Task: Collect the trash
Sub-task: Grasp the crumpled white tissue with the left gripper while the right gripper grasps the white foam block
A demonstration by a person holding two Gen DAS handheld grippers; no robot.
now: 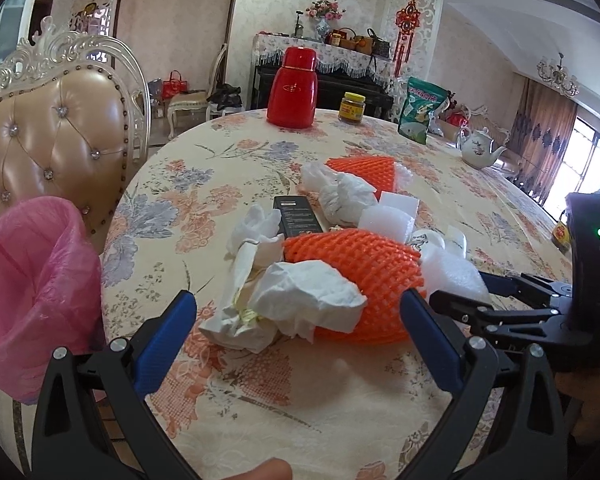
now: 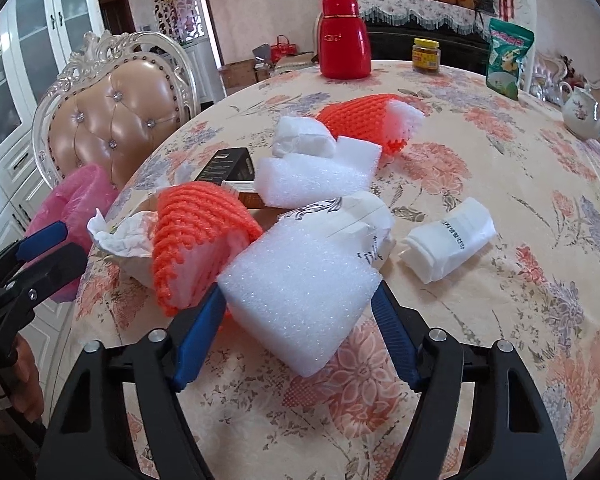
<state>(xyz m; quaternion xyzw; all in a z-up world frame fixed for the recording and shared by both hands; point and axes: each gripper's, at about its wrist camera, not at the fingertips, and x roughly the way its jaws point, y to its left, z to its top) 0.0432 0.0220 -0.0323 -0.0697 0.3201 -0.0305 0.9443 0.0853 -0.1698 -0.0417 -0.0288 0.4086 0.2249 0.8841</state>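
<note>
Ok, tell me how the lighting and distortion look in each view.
Left wrist: strong fisheye bend, dark corners, the window at right blown out, the table evenly lit. Right wrist: same curved edges, soft daylight, the white foam block bright but its texture still readable.

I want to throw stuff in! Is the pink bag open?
Open. The pink bag gapes wide at its top beside the table; its inside is hidden.

home dining room: floral table (image 1: 260,400), tufted chair (image 1: 56,136).
</note>
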